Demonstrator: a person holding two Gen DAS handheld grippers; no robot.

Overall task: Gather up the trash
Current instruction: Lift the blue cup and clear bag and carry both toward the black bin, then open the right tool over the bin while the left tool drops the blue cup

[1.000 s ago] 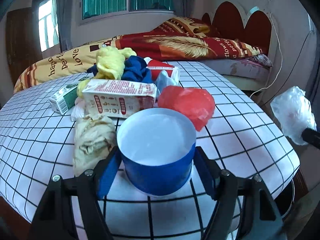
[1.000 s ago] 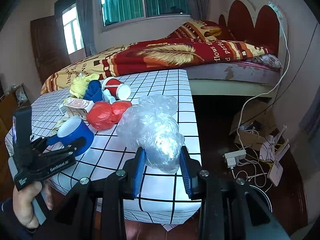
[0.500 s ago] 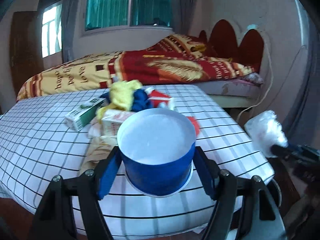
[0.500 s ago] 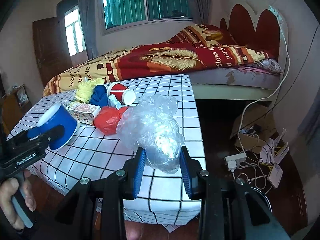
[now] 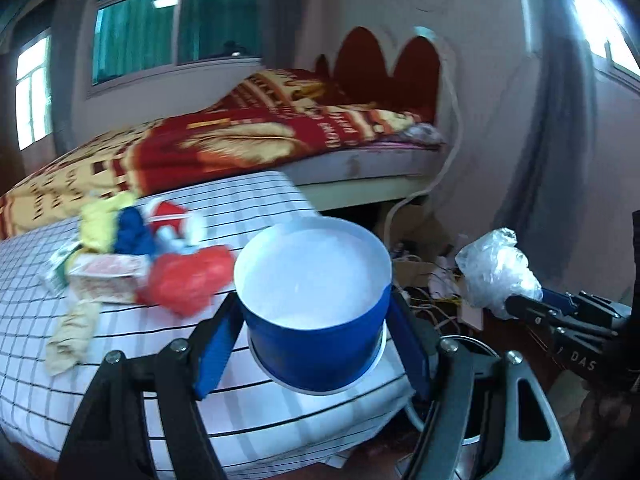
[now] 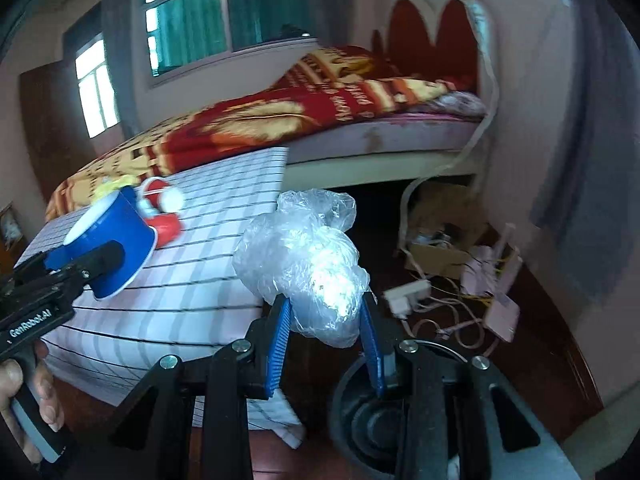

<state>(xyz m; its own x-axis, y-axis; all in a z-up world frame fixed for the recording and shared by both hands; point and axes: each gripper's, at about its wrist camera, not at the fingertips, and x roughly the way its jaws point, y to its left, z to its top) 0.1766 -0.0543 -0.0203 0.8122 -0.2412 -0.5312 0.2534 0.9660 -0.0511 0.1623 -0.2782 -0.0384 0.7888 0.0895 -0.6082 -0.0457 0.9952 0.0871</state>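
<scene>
My left gripper [image 5: 314, 312] is shut on a blue paper cup [image 5: 316, 316] with a white inside, held above the right edge of the checked table [image 5: 248, 396]. It also shows in the right wrist view [image 6: 116, 248]. My right gripper [image 6: 326, 320] is shut on a crumpled clear plastic bag [image 6: 308, 268], off the table's right side above a dark round bin [image 6: 372, 412]. The bag also shows in the left wrist view [image 5: 496, 276]. A red plastic bag [image 5: 188, 280], a carton [image 5: 108, 280] and a red cup [image 5: 170, 216] lie on the table.
Yellow and blue cloths [image 5: 116, 228] and a beige rag [image 5: 72, 336] lie on the table. A bed with a red and yellow blanket [image 5: 240, 144] stands behind. Cardboard boxes, a power strip [image 6: 408, 292] and cables litter the floor at right.
Both grippers have swung to the right, off the table's right edge, each keeping its load. The bin has come into view under the right gripper.
</scene>
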